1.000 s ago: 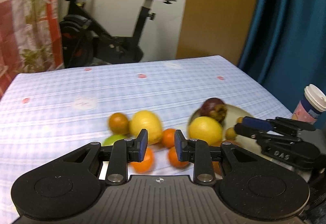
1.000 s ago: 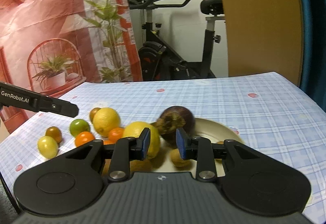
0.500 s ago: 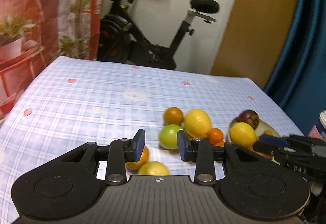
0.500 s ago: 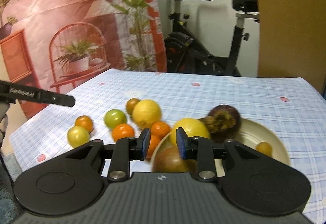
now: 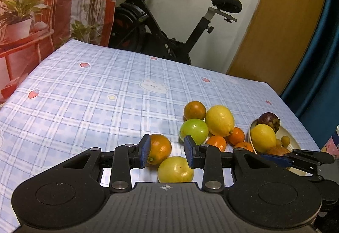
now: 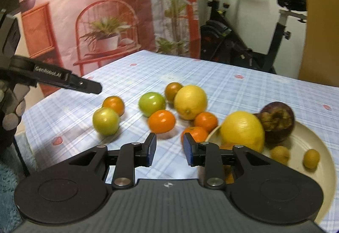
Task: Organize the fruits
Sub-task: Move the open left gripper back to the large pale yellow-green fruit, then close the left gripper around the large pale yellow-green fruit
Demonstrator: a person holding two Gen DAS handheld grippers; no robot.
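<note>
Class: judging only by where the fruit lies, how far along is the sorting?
Done: a lemon and mangosteen sit on the plate. In hand: nothing; the left claw and right claw are open. Left: the other lemon and the oranges on the cloth.

Round orange, green and yellow fruits (image 6: 161,121) are lying loose on my checked cloth; a lemon (image 6: 242,130) and mangosteen (image 6: 278,121) are sitting in the cream plate (image 6: 317,144).
</note>
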